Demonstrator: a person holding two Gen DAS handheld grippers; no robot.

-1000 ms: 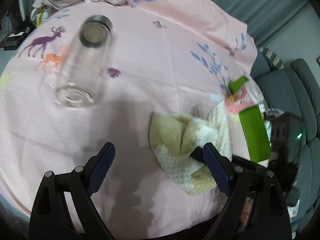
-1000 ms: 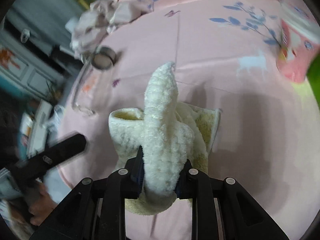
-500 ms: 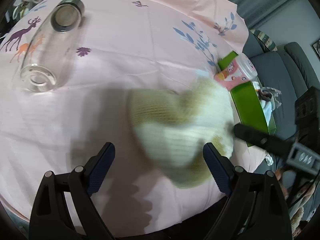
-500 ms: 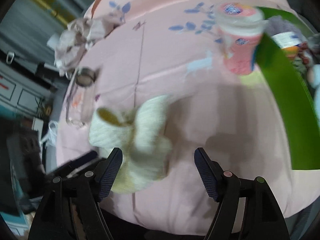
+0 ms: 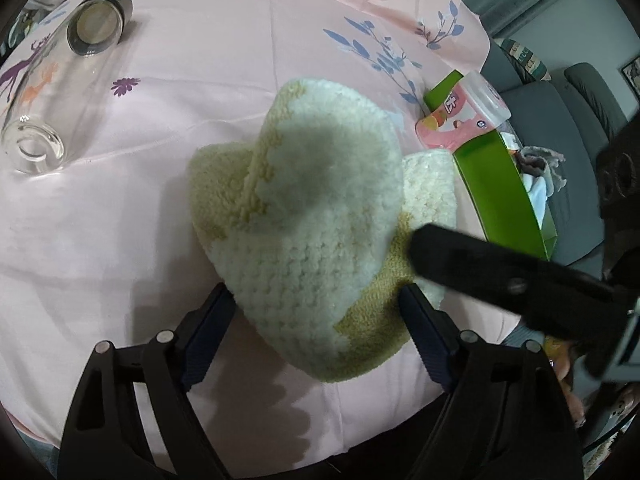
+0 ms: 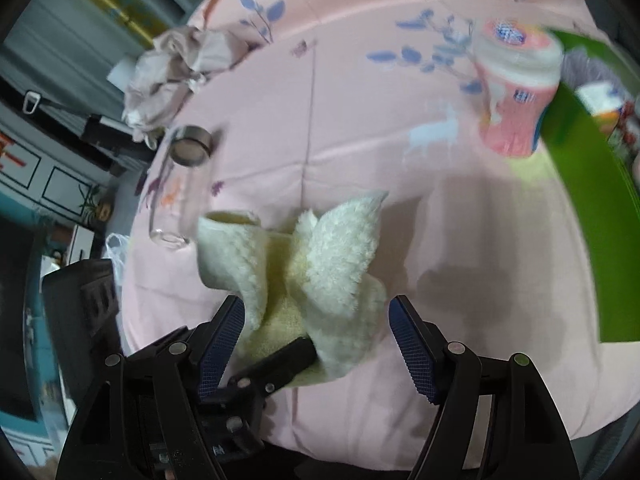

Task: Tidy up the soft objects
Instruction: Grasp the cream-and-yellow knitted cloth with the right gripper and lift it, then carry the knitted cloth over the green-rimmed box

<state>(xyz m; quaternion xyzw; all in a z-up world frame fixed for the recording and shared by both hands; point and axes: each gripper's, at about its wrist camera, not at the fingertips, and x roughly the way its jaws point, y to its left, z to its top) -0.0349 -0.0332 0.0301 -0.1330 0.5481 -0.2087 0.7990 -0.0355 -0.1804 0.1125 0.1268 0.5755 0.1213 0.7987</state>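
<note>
A cream and yellow knitted cloth (image 5: 304, 216) lies bunched on the pink tablecloth (image 5: 160, 240). My left gripper (image 5: 316, 324) is open, its blue pads on either side of the cloth's near edge. My right gripper (image 6: 316, 344) is open, just behind the same cloth (image 6: 320, 256). One black finger of the left gripper (image 6: 280, 360) lies against the cloth in the right wrist view. The right gripper's finger (image 5: 500, 272) crosses in from the right in the left wrist view.
A clear glass jar (image 5: 64, 80) with a metal lid lies on its side at the left. A green box (image 5: 504, 184) holding soft items sits at the right table edge, with a pink plastic tub (image 5: 460, 116) beside it. Crumpled pinkish fabric (image 6: 176, 68) lies at the far edge.
My right gripper let go of the cloth and opened, then drew back. My left gripper moved forward so the cloth now sits between its open fingers.
</note>
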